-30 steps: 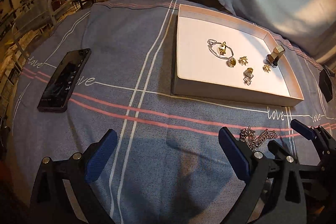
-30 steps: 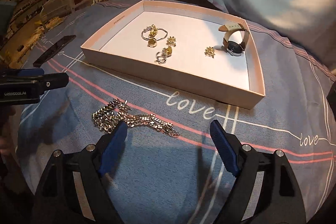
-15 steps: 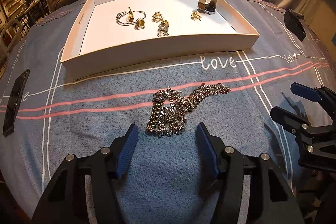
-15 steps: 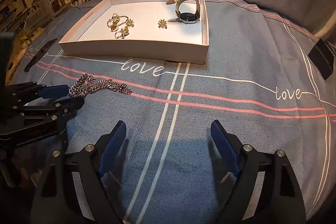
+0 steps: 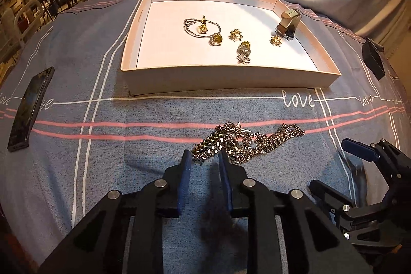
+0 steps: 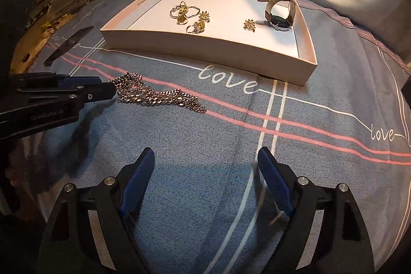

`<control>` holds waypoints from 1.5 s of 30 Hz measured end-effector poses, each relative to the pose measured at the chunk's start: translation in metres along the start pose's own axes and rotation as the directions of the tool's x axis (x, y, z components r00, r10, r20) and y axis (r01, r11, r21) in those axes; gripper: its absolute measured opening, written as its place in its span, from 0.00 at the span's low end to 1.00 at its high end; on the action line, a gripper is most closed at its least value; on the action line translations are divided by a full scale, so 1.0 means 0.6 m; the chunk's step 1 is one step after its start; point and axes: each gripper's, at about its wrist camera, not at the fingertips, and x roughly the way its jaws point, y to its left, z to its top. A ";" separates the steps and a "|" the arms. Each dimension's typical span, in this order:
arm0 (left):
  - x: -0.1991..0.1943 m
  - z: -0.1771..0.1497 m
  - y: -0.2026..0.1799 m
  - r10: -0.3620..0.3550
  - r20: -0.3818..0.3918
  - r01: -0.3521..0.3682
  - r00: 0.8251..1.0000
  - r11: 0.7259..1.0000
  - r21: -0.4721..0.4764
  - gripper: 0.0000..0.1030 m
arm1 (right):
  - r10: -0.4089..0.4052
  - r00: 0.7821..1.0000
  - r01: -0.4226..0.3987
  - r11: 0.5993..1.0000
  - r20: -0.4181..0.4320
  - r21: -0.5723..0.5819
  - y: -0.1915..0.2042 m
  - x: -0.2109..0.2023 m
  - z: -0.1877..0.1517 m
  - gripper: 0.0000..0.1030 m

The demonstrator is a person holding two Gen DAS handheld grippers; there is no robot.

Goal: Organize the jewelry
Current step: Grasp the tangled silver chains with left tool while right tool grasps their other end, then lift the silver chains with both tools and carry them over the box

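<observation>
A heap of silver chain necklace (image 5: 246, 144) lies on the grey-blue cloth in front of the shallow pale box (image 5: 226, 78). My left gripper (image 5: 203, 156) has its jaws narrowed around the chain's left end; the links sit between the blue fingertips. In the right wrist view the left gripper (image 6: 109, 91) touches the chain (image 6: 156, 96) from the left. The box (image 6: 205, 48) holds a silver bangle with gold charm (image 5: 201, 26), gold earrings (image 5: 235, 34), a ring (image 5: 244, 53) and a wristwatch (image 6: 278, 10). My right gripper (image 6: 205, 161) is open and empty over bare cloth.
A black phone (image 5: 30, 107) lies on the cloth at the left. A small black box (image 5: 372, 59) sits at the right, beyond the pale box's corner. Chairs, shelves and a sofa stand behind the table.
My left gripper has moved forward onto the chain's left end and its jaws have closed from wide to narrow around it. The right gripper has stayed open and swung its view left.
</observation>
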 end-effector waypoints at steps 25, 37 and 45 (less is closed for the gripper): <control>-0.005 0.013 -0.003 -0.037 0.028 0.036 0.999 0.999 0.005 0.10 | 0.068 0.997 -0.064 0.991 0.028 -0.115 0.055 0.060 0.062 0.41; -0.017 0.023 0.000 -0.032 0.049 0.033 0.998 0.999 -0.002 0.05 | 0.103 0.991 -0.097 0.993 0.081 -0.070 0.040 0.003 0.061 0.09; -0.013 -0.012 -0.051 -0.084 0.009 0.081 0.996 0.981 0.176 0.52 | 0.071 0.988 -0.065 0.997 0.140 -0.044 0.013 -0.067 0.062 0.09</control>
